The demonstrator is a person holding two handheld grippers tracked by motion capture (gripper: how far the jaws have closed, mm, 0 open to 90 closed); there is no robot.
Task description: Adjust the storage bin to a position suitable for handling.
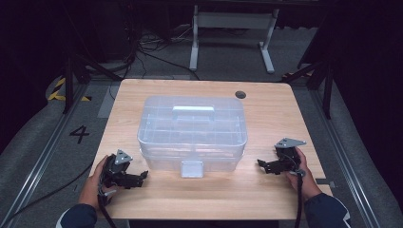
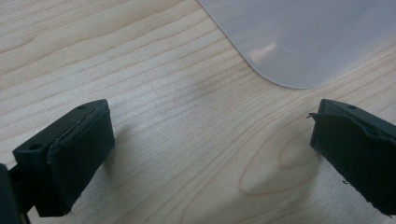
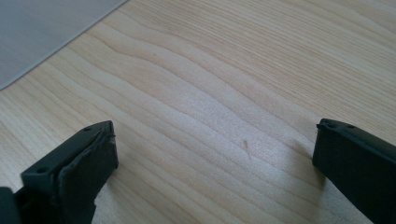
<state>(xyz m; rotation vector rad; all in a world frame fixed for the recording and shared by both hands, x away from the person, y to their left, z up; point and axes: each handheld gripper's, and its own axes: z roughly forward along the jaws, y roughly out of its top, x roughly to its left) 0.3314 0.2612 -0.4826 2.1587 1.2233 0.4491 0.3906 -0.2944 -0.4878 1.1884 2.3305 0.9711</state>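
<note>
A clear plastic storage box [image 1: 192,130] with a lid, a top handle [image 1: 193,112] and a front latch [image 1: 192,168] stands in the middle of the wooden table [image 1: 266,190]. My left gripper [image 1: 141,178] rests on the table at the box's front left, jaws pointing toward it. It is open with only bare wood between its fingers [image 2: 77,149], and a rounded corner of the box [image 2: 299,37] lies ahead. My right gripper [image 1: 262,166] sits at the box's front right, open over bare wood [image 3: 210,121], with the box's edge [image 3: 42,32] at the upper left.
A small dark round grommet [image 1: 241,94] is set in the table's far right. Beyond the table stand a white desk frame [image 1: 233,33] and loose cables [image 1: 157,52] on the floor. A number marking [image 1: 79,134] is on the floor at left.
</note>
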